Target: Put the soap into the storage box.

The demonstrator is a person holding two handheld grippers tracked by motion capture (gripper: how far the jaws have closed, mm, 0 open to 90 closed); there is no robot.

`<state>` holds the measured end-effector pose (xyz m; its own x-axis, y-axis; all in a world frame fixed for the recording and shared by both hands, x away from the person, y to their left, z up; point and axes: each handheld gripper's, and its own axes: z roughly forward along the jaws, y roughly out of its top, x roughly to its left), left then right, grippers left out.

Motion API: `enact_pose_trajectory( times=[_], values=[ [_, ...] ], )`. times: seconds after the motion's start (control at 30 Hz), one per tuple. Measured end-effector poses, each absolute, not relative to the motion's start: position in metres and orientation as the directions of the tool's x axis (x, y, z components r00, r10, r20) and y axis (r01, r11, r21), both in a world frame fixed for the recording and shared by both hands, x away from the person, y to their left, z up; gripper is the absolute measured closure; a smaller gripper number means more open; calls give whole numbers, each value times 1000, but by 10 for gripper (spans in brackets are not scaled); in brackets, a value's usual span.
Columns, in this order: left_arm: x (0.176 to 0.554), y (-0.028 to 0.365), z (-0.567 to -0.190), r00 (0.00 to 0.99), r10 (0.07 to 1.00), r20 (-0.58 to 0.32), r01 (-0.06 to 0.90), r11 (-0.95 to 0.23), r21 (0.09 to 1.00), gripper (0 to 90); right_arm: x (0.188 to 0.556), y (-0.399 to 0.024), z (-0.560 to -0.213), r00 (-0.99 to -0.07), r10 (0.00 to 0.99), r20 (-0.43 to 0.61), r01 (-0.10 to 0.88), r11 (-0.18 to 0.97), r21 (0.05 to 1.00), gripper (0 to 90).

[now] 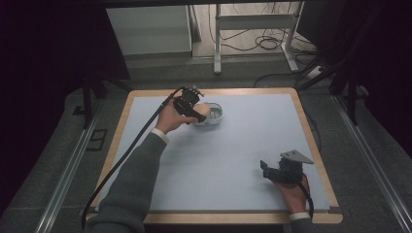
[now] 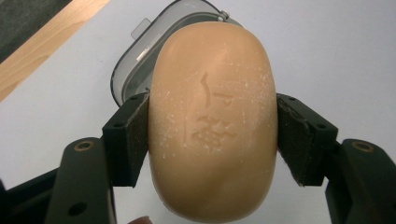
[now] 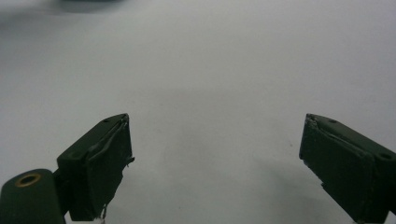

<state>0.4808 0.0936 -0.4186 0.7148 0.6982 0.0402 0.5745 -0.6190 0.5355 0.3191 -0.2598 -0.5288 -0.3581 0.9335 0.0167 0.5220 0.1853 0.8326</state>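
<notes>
Pinching a bar of tan soap (image 2: 212, 126) across its width, the left gripper (image 2: 212, 140) has both black pads pressed flat against the soap's sides in the left gripper view. Stamped characters are pressed into the soap's face at the centre of that frame, a few strokes above a clustered mark below; they cannot be read as words. White flecks dust the surface. Behind the soap, at the upper middle of that frame, lies a clear grey soap dish (image 2: 135, 70) with a small tab on its rim, resting on the pale blue table (image 2: 336, 56).

From the high view, the soap (image 1: 203, 111) sits just above the centre of the frame, over the near edge of the soap dish (image 1: 216, 118). The left hand (image 1: 170, 119) reaches up from the lower left, its grey sleeve (image 1: 131, 189) stretched diagonally across the table (image 1: 233, 160), with the left gripper (image 1: 199, 115) angled toward the dish and a black cable (image 1: 126, 155) trailing back down.

At the lower right of the high view, the right hand (image 1: 291, 194) rests low near the table's front edge, holding the right gripper (image 1: 266, 171) pointed left. Its jaws stand spread wide with bare table between them in the right gripper view (image 3: 215, 158).
</notes>
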Motion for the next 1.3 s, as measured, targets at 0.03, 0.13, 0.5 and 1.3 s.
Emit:
enact_pose_trajectory(
  times=[0.03,0.13,0.5,1.3],
  values=[
    [482,93,-419,715,698,40,574,-620,536,327,319,-260,-529,-358,934,18,522,184,833,93],
    [486,92,-419,711,702,46,577,-619,534,327,319,-260,-529,-358,934,20,523,183,833,94],
    [500,88,-425,711,702,35,586,-619,522,327,319,-260,-529,-358,934,24,525,179,832,94],
    [526,72,-442,716,698,17,600,-629,494,327,319,-261,-529,-358,933,30,528,176,831,93]
  ],
)
